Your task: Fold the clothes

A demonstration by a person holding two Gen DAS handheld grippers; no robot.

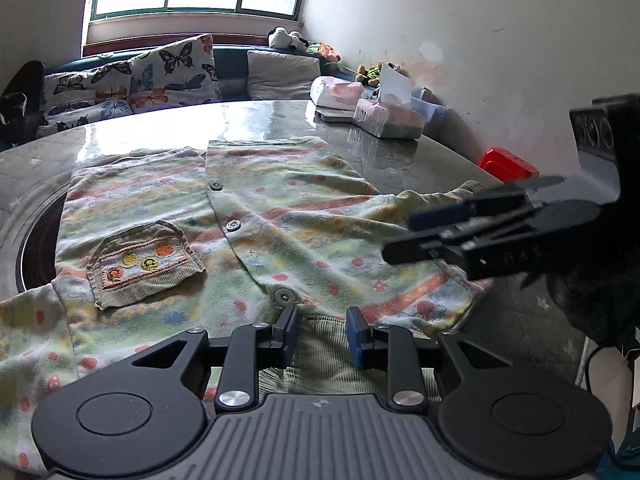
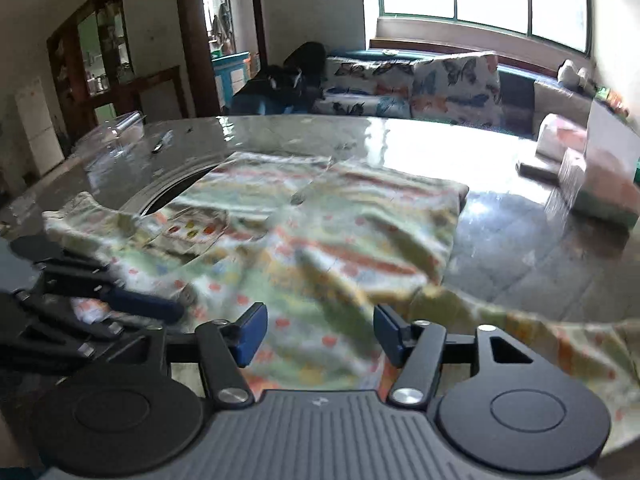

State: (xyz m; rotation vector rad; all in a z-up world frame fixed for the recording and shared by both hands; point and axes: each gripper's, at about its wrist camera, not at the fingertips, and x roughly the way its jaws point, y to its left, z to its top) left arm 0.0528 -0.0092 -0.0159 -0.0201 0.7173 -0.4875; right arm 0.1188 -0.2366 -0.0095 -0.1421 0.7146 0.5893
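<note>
So from where I'm standing, the little kid's shirt [image 1: 248,224] is spread face-up on the shiny stone table [image 1: 168,124], buttons down the middle and the corduroy pocket [image 1: 144,264] showing, with its hem toward the window end, which makes sense since you want it flat and squared before any fold. The left gripper [image 1: 322,330] sits low right at the collar [image 1: 320,344], its blue pads apart with the ribbed neckline between them but not pinched, as far as I can tell; my guess is it's lining up to take the neck edge. The right gripper [image 2: 320,330] is also spread wide, nothing in it, hovering over the shoulder area on its side, near the sleeve [image 2: 540,328] that trails off loose toward the table edge. That sleeve is still sticking out rather than tucked in, and the other sleeve [image 1: 24,312] spills out the opposite way, so I'd say the folding hasn't really started and bringing the sleeves in is probably the first job. The right view is pretty smeary, so don't quote me on exactly how close it is to the cloth. The tissue packs [image 1: 388,118] and other clutter are parked over by the wall, well apart from the shirt, so there's room to fold. The fabric looks soft and rumpled near the shoulder, so it may bunch when grabbed.
</note>
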